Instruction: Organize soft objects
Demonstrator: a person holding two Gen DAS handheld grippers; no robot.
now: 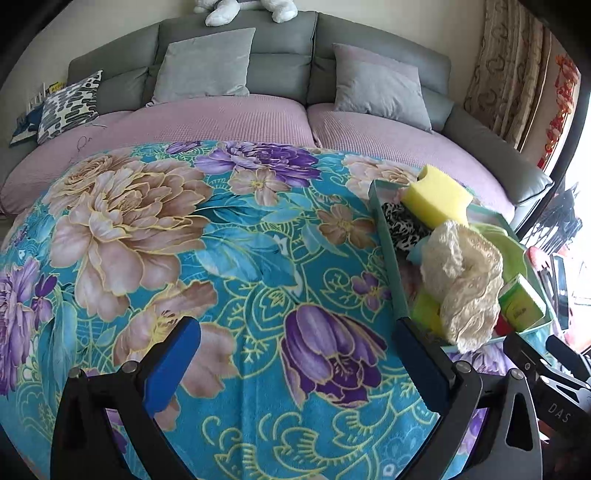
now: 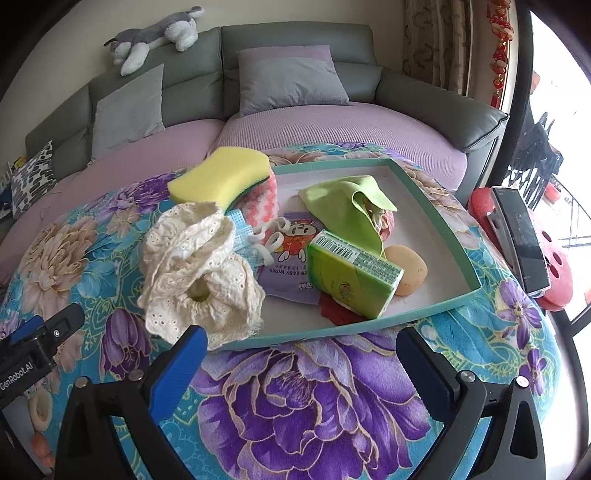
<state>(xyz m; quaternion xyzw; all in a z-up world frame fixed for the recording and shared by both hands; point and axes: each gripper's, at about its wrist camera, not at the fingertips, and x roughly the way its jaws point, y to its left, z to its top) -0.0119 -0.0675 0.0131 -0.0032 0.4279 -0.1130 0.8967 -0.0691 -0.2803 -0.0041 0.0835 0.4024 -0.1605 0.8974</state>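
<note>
A teal-rimmed tray (image 2: 436, 206) sits on a floral blanket (image 1: 236, 266) and holds soft items: a yellow sponge (image 2: 221, 173), a cream lace cloth (image 2: 199, 273) draped over its near-left rim, a green cloth (image 2: 343, 203), a green tissue pack (image 2: 354, 273), a baby wipes pack (image 2: 291, 258) and an orange sponge (image 2: 410, 269). My right gripper (image 2: 299, 354) hovers open just before the tray's front rim, nothing between its fingers. My left gripper (image 1: 295, 347) hangs open over bare blanket, left of the tray (image 1: 384, 214), with its right finger beside the lace cloth (image 1: 461, 280).
A grey sofa (image 1: 280, 62) with lilac seat covers and grey cushions (image 1: 207, 62) stands behind the blanket. A plush dog (image 2: 155, 33) lies on its backrest. A red stool (image 2: 554, 258) carrying a dark flat device (image 2: 521, 240) stands to the right, by curtains and a window.
</note>
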